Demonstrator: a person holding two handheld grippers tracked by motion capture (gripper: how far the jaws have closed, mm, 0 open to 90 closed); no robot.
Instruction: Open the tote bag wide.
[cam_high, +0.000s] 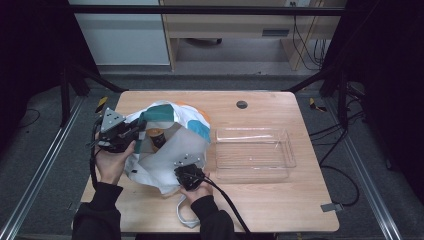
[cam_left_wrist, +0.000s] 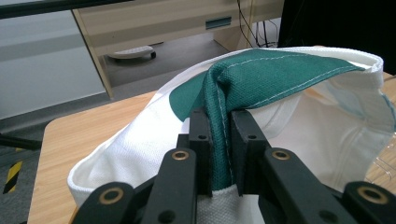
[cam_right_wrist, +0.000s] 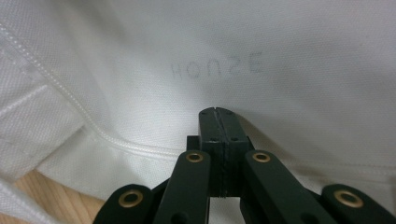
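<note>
On the table's left half, you are holding the bag (cam_high: 170, 145) open: your left gripper (cam_left_wrist: 219, 140) is pinching its green rim, your right gripper (cam_right_wrist: 218, 116) is clamped flat against white cloth. Items are sitting inside; the tray (cam_high: 287, 150) is waiting empty.

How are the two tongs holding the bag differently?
The left tongs pinch the green rim of the bag with cloth plainly between the jaws; the right tongs look shut flat against white cloth. Left sits at the bag's mouth; right at its near edge. Both are black.
</note>
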